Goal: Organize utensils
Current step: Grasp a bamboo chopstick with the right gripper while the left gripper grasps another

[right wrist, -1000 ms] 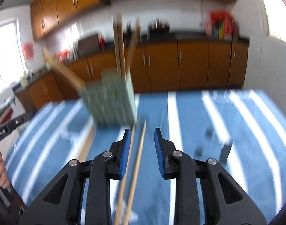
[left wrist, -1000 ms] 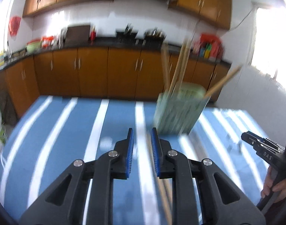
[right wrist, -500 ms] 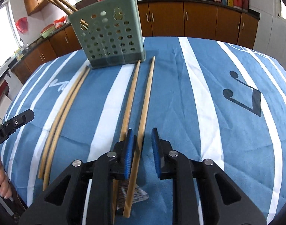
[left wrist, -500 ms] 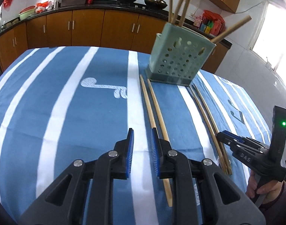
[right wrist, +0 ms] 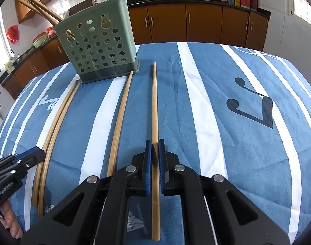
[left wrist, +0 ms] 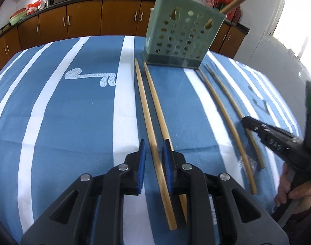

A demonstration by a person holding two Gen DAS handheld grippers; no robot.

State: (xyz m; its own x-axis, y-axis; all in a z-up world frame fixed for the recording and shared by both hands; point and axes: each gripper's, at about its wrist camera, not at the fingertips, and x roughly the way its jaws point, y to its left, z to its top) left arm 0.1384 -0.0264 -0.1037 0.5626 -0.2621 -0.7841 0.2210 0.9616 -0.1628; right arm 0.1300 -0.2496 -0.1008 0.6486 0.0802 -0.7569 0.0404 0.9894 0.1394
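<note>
A green perforated utensil holder [left wrist: 183, 34] [right wrist: 100, 47] stands at the far side of the blue striped tablecloth with several chopsticks in it. In the left wrist view my left gripper [left wrist: 154, 159] is open and straddles one bamboo chopstick [left wrist: 151, 126]; a second chopstick [left wrist: 158, 106] lies beside it under the right finger. In the right wrist view my right gripper [right wrist: 154, 159] is shut on a bamboo chopstick [right wrist: 154, 106] low over the cloth. Its pair [right wrist: 119, 118] lies just to the left.
The right gripper shows at the right edge of the left wrist view [left wrist: 275, 136], beside two chopsticks [left wrist: 226, 112]. The left gripper shows at the left edge of the right wrist view [right wrist: 14, 163]. Two more chopsticks [right wrist: 53, 126] lie there. Kitchen cabinets [right wrist: 196, 22] stand behind.
Both grippers came down and closer to the table. My left gripper shifted right over a chopstick. My right gripper narrowed from straddling a chopstick to clamping it.
</note>
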